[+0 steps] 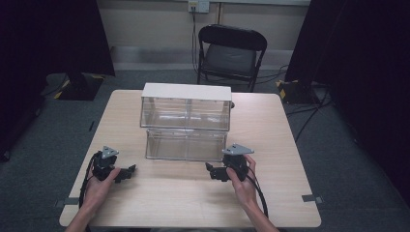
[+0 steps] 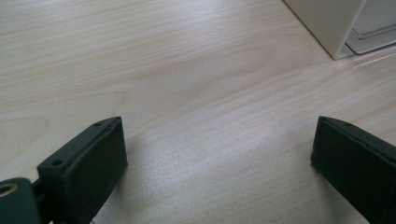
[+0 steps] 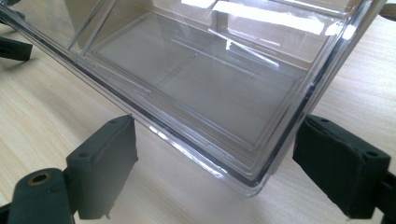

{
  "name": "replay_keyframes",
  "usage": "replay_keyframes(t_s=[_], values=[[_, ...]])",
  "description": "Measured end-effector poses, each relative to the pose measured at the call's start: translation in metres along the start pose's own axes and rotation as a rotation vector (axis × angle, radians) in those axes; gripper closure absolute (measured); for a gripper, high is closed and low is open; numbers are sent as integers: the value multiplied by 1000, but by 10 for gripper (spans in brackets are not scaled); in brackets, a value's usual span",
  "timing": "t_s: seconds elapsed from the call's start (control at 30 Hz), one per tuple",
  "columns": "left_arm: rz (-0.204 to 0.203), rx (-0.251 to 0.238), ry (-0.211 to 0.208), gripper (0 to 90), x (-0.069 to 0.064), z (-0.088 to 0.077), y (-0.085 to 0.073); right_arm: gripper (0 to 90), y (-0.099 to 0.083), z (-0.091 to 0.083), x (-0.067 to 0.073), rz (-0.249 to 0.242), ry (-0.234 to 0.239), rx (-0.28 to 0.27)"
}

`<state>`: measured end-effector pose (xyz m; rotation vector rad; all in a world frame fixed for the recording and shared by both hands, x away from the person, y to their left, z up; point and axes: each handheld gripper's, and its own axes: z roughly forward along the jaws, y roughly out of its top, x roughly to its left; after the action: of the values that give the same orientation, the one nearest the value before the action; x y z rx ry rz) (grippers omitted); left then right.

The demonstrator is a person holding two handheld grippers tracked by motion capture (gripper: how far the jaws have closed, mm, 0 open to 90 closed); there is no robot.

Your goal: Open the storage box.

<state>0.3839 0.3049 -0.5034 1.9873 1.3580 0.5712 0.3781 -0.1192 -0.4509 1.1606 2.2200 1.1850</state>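
So far: you have only lined up; nothing is gripped, and by the look of it all the handling is ahead of you.
Drawer: the clear drawer sits pulled out in front of the cabinet, resting on the counter, and looks empty through its walls.
Cabinet: the clear cabinet with a white top stands behind the drawer, toward the far edge of the counter.
Left tool: your left tool lies low on the counter, left of the drawer and apart from it; in the left gripper view its jaws are spread wide over bare wood, with the cabinet's white corner ahead to one side.
Right tool: your right tool is near the drawer's front right corner; in the right gripper view its jaws stand spread with the drawer's corner just ahead between them, not yet touching that I can tell.
Done: the approach of the right tool, judged from where it sits.
Left: closing on the drawer wall, bringing the left tool in if you need it, then moving the drawer, probably back into or away from the cabinet.
Background: a black folding chair stands beyond the counter.
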Motion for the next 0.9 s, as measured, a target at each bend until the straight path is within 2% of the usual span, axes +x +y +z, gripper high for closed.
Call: replay_keyframes(t_s=[0.9], values=[[0,1,0,30,0,0,0,99,6,-8,1,0,20,-29]])
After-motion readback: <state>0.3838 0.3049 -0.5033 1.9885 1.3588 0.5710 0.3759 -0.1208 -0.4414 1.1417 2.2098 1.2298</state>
